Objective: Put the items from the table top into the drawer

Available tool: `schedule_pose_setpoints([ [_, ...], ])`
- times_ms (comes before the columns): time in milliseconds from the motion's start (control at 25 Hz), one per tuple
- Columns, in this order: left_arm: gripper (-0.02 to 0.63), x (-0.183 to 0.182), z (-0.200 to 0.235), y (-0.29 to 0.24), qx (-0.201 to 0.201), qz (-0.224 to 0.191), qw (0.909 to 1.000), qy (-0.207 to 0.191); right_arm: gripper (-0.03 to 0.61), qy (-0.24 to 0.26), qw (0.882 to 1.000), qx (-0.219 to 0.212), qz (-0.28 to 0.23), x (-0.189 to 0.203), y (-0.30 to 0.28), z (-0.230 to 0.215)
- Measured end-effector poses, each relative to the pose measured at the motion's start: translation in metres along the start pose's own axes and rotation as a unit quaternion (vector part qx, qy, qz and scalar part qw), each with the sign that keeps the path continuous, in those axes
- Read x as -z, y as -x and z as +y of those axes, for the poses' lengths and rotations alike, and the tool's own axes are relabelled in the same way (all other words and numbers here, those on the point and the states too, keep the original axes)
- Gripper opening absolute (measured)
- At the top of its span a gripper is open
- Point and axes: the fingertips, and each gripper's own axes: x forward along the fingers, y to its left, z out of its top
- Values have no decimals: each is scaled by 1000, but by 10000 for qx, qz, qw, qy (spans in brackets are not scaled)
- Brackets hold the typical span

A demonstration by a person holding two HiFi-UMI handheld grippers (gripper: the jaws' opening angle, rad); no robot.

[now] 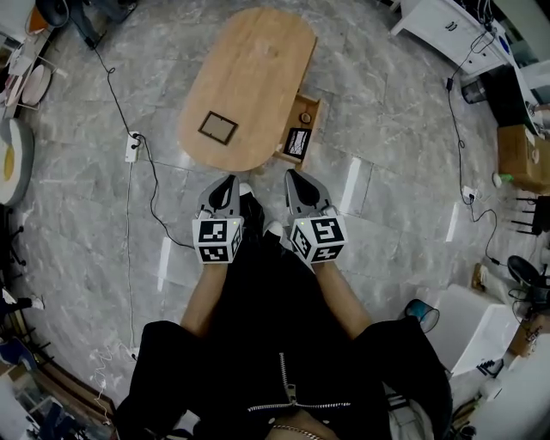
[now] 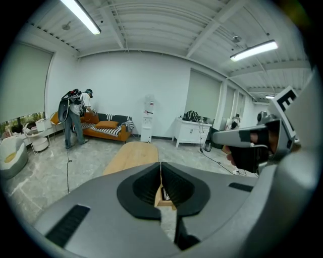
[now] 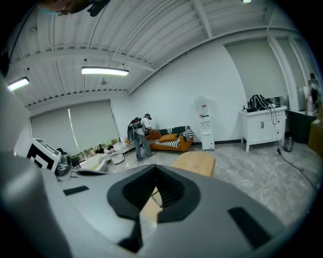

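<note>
An oval wooden table (image 1: 249, 82) stands ahead of me on the grey floor. A dark framed square item (image 1: 218, 127) lies flat near its near end. At the table's right side a drawer (image 1: 314, 129) stands pulled out; inside are a small round object (image 1: 305, 118) and a black-and-white flat item (image 1: 297, 142). My left gripper (image 1: 228, 182) and right gripper (image 1: 295, 177) hover side by side short of the table's near edge, both shut and empty. In the left gripper view, the left gripper (image 2: 161, 166) points at the table (image 2: 132, 153); the right gripper (image 3: 155, 169) also faces the table (image 3: 194, 162).
A white power strip (image 1: 131, 148) with a black cable lies on the floor left of the table. A white cabinet (image 1: 447, 26) and cardboard box (image 1: 520, 155) stand at the right. Far off, a person (image 2: 73, 116) stands by an orange sofa (image 2: 103, 128).
</note>
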Motion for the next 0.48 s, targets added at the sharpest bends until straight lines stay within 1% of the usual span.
schedule_pose_setpoints([
  [160,15,-4,12,-26,63,75,10000,6,9,4,10000,86,33,-10,-22,-12],
  [480,15,-14,44,-80,189,308,9993,12,9,-79,9994,128,301,-18,-83,-26],
])
